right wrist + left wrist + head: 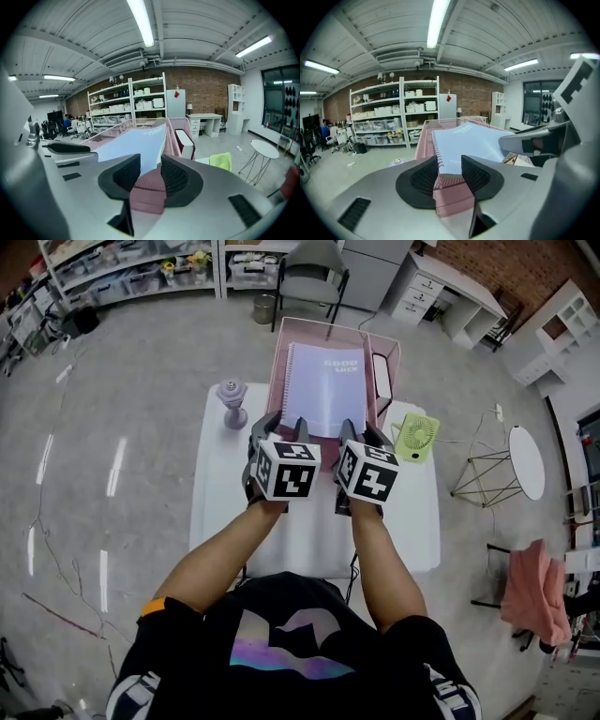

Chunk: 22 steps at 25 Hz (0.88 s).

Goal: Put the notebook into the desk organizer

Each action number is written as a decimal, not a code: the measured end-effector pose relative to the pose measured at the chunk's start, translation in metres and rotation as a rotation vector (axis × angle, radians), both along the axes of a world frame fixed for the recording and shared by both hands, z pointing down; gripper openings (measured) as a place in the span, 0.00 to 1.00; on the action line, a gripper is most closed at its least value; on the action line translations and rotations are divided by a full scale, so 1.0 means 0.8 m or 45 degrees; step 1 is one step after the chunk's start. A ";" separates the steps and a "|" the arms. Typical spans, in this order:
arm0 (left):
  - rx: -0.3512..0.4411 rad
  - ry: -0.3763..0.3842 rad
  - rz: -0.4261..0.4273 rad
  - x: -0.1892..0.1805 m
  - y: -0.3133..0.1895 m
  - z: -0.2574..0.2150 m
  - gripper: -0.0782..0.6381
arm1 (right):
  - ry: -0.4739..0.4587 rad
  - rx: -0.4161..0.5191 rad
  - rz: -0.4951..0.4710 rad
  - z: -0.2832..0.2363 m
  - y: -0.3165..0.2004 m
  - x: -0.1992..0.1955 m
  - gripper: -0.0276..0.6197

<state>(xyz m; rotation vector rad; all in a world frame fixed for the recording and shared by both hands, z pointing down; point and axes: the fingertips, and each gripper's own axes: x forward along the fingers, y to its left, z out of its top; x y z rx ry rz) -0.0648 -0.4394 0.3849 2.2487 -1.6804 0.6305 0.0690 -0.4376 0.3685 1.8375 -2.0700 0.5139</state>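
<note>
On a white table [309, 531], a pink mesh desk organizer [280, 371] holds a pale blue notebook [323, 390] in its wide main compartment. We see the notebook lying cover up inside the organizer. Its long axis runs from the organizer's near rim to its far wall. The spiral binding lies along the organizer's left wall and the printed title sits at the far end. A white block [382, 381] stands on edge in the narrow slot on the organizer's right side.

The person's two grippers sit side by side at the organizer's near rim. The left gripper [284, 423] has its jaws apart. In the left gripper view we see the notebook's near left corner [473, 140] and the pink mesh rim [450, 197] in the gap, and the pads are not pressing on either. The right gripper [364, 430] also has its jaws apart. In the right gripper view, the mesh rim [147, 180] fills the space between them and the notebook [136, 143] lies just beyond.

A small green fan [415, 437] stands just right of the organizer, and a grey-purple stand [232, 401] is on its left.
</note>
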 end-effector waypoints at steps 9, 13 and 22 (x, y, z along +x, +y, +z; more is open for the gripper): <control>0.123 -0.071 0.040 -0.003 0.012 -0.014 0.34 | 0.230 0.063 0.006 -0.010 0.015 -0.009 0.32; 0.112 0.000 0.062 -0.008 0.023 -0.016 0.34 | 0.210 0.112 0.045 -0.023 0.029 -0.005 0.32; 0.114 0.142 0.151 -0.036 0.068 -0.017 0.30 | 0.151 0.207 0.101 -0.030 0.087 -0.021 0.19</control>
